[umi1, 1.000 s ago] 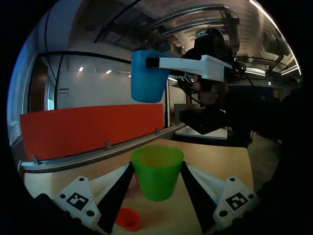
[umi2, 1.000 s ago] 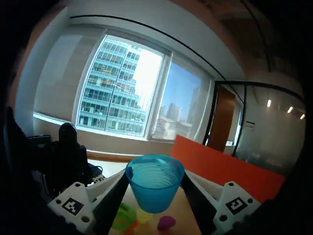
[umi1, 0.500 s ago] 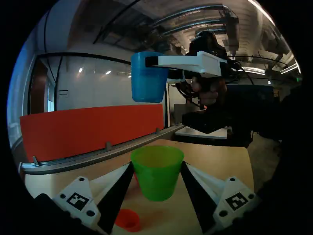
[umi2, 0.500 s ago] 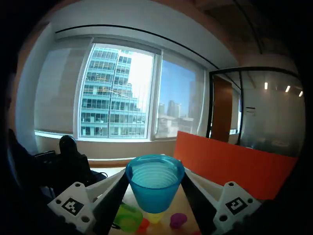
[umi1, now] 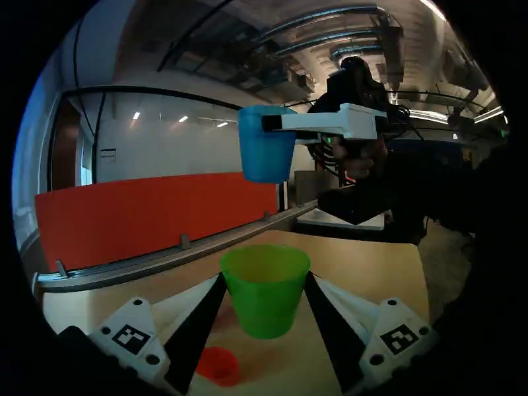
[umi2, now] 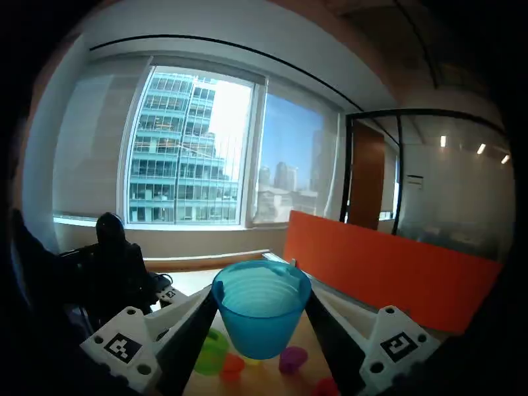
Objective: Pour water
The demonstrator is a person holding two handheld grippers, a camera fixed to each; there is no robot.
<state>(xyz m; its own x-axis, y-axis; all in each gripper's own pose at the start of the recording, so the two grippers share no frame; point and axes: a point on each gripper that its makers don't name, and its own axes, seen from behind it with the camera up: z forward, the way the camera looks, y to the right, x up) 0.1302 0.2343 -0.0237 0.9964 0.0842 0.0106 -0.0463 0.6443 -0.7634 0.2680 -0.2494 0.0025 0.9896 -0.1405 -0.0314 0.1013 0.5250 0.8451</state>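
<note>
Left gripper view: your right gripper [umi1: 265, 129], pinching the blue cup [umi1: 266, 157] upright, has drifted it sideways, high above and beyond the green cup [umi1: 265, 297] clamped between your left gripper [umi1: 264, 280] fingers over the table [umi1: 369, 264]; no tilt yet, so the pour looks unstarted.

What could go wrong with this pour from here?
1. The blue cup hangs well above the green cup. Poured from that height, water may splash out or miss the rim.
2. Any spill would likely land on the table and the small red cup beneath.
</note>
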